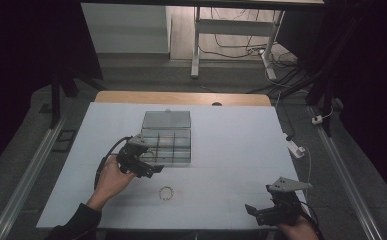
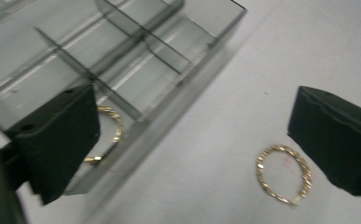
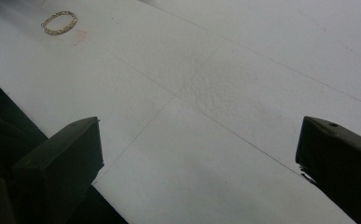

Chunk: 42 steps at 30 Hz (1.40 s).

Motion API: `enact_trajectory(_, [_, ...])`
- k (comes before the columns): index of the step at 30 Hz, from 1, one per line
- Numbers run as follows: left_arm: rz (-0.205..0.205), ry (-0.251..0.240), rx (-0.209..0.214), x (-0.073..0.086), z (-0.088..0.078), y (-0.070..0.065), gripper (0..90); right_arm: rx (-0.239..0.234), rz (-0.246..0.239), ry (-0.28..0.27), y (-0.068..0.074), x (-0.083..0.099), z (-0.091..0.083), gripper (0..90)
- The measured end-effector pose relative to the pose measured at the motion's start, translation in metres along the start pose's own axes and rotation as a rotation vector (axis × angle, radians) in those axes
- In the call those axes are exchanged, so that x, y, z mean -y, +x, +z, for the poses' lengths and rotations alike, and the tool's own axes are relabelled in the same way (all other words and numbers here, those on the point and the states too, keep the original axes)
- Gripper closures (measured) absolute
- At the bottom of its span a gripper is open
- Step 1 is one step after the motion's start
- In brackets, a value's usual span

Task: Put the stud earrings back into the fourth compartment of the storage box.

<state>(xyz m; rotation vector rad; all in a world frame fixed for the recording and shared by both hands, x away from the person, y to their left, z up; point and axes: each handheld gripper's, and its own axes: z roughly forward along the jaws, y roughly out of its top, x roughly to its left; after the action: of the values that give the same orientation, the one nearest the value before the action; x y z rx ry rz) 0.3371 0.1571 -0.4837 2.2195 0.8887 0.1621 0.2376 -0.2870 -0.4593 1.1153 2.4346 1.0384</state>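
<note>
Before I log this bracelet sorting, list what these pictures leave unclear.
- Bracelet in the box, left gripper view: partly hidden behind the left hand-held gripper's near jaw; its clasp can't be made out.
- Bracelet on the table, high view: too small to show its links.
- Clear compartment box, high view: dim and see-through, contents hard to tell.
- Right hand-held gripper, high view: the hand is cut off by the bottom edge.
</note>
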Motion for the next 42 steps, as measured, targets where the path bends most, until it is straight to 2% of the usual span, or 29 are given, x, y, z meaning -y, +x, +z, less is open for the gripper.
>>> enact_trajectory(2, [0.000,0.011,0.031,0.001,0.002,-0.004,0.0,0.000,-0.001,0.000,0.000,0.000,0.000,1.0])
enact_trajectory(7, [0.010,0.009,0.073,0.003,0.002,-0.015,0.0,0.000,-0.003,-0.001,0.000,0.000,0.000,1.1])
enact_trajectory(13, [0.049,0.014,0.085,0.009,0.003,-0.035,0.0,-0.001,-0.005,-0.002,0.000,0.000,0.000,1.1])
enact_trajectory(18, [0.058,0.029,0.100,0.015,0.005,-0.048,0.0,-0.002,-0.007,-0.001,0.000,0.000,0.001,1.0])
enact_trajectory(25, [0.089,0.077,0.094,0.021,0.014,-0.071,0.0,-0.002,-0.007,0.000,0.001,-0.001,0.001,1.1])
enact_trajectory(29, [0.110,0.129,0.081,0.024,0.022,-0.083,0.0,-0.001,-0.009,0.003,0.001,-0.001,0.001,1.1])
enact_trajectory(33, [0.124,0.183,0.082,0.028,0.032,-0.090,0.0,-0.002,-0.012,0.006,0.001,-0.001,0.001,1.0])
enact_trajectory(35, [0.121,0.191,0.095,0.029,0.036,-0.092,0.0,-0.003,-0.012,0.004,0.001,-0.001,0.001,1.1])
enact_trajectory(36, [0.133,0.200,0.101,0.029,0.038,-0.092,0.4,-0.002,-0.015,0.006,0.001,-0.001,0.001,1.1])
enact_trajectory(39, [0.177,0.221,0.067,0.030,0.041,-0.097,3.6,-0.003,-0.014,0.005,0.001,-0.001,0.001,1.1])
enact_trajectory(42, [0.204,0.239,0.063,0.031,0.042,-0.098,15.1,-0.003,-0.016,0.006,0.001,-0.001,0.001,1.0])
